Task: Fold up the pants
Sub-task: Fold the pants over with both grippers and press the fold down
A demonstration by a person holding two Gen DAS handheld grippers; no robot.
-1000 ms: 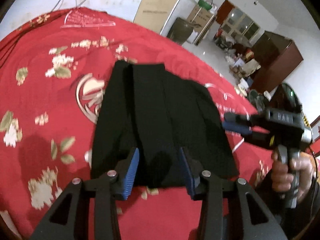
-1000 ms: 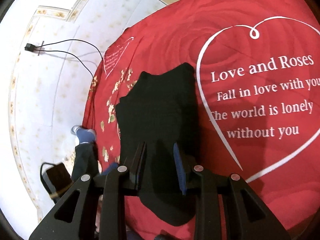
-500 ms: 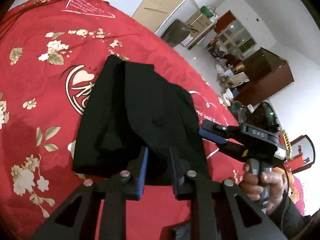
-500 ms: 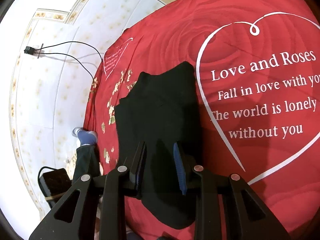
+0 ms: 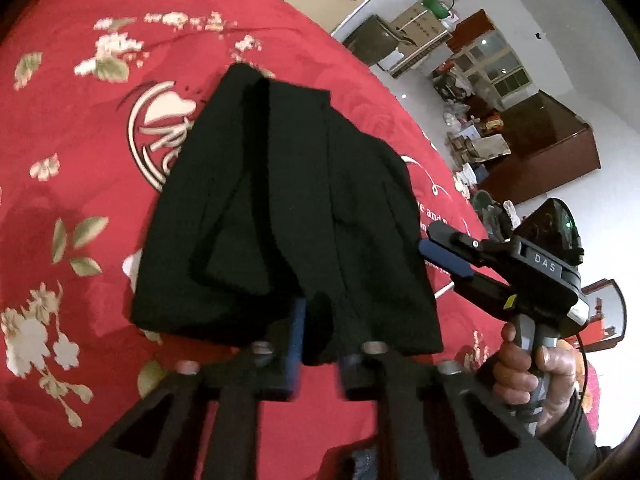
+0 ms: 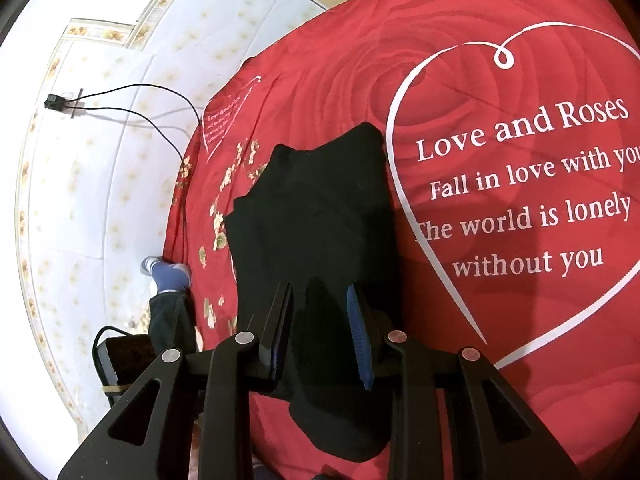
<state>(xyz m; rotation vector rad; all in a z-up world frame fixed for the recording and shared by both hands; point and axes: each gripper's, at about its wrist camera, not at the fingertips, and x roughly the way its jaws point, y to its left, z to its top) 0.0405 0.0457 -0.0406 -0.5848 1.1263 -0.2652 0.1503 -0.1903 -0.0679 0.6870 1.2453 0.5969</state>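
Note:
The black pants [image 5: 280,216] lie folded into a compact bundle on the red bedspread [image 5: 80,160]. My left gripper [image 5: 318,344] is shut on the near edge of the pants, with black cloth pinched between its blue pads. The pants also show in the right wrist view [image 6: 316,220]. My right gripper [image 6: 320,332] hovers over their near end with its jaws apart and nothing gripped. The right gripper also shows in the left wrist view [image 5: 444,256], at the right edge of the pants.
The bedspread [image 6: 500,60] bears a white heart with writing to the right of the pants. A white wall with a black cable [image 6: 132,108] stands left of the bed. A person's foot [image 6: 168,272] and a dark box [image 6: 124,356] are on the floor. Furniture [image 5: 540,148] stands beyond the bed.
My left gripper has closed from wide open onto the near edge of the pants and lifted it slightly. The right gripper has stayed open over the pants.

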